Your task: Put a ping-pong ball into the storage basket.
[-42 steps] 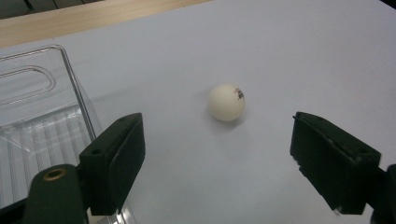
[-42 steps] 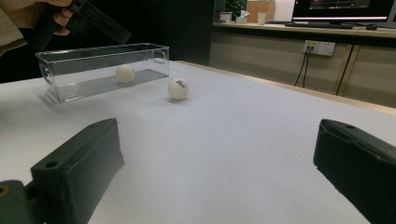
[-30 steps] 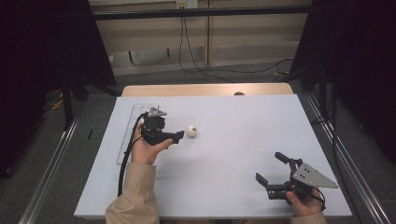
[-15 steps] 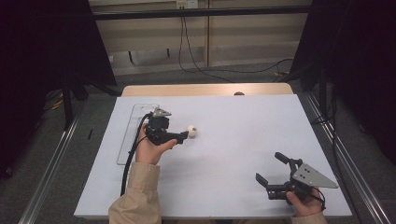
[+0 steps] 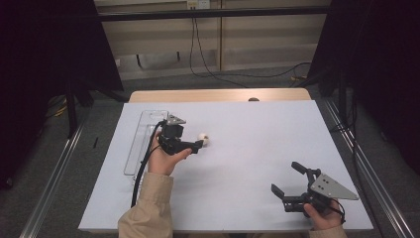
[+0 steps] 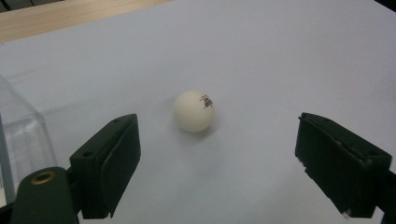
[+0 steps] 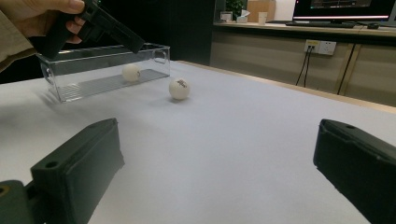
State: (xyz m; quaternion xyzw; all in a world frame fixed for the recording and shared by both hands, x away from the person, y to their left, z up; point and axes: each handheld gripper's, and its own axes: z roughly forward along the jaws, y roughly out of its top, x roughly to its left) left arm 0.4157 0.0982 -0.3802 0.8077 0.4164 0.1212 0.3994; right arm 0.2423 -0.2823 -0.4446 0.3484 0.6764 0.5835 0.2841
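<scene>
Left gripper view puts the ball (image 6: 193,111) bare on the white table (image 6: 280,56), just ahead of the left gripper (image 6: 233,172), jaws apart and empty. Best bet: slide forward until the ball sits centred between the pads, then squeeze gently so it can't roll. Two balls counted, the second ball (image 7: 131,72) inside one clear box (image 7: 93,70). Right gripper (image 7: 210,182) rests gaping.
</scene>
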